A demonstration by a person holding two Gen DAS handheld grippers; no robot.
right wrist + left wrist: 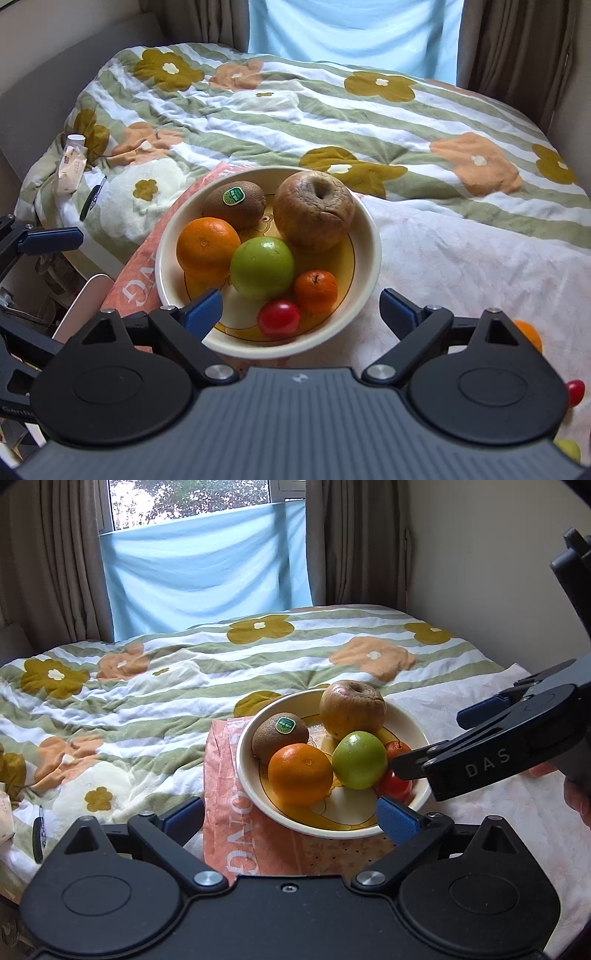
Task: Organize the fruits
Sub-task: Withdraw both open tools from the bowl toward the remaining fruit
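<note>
Hovering wide apart over the bowl (369,236) of fruit, right tongs (301,308) hold nothing; left tongs (291,818) equally wide, empty.

White capitals "DAS" stand on the black arm of the right tool (424,766), seen from the left wrist; at the lower left edge of the right wrist view, the letters "GenR", cut off by the frame, stand on the body of the left tool (48,238). The orange cloth (236,834) under the bowl (243,775) bears large pale capitals, only partly legible: "ONC" in one view, "DA" in the other. The kiwi (236,208) carries a green oval sticker (233,195) whose print is too small to read.
</note>
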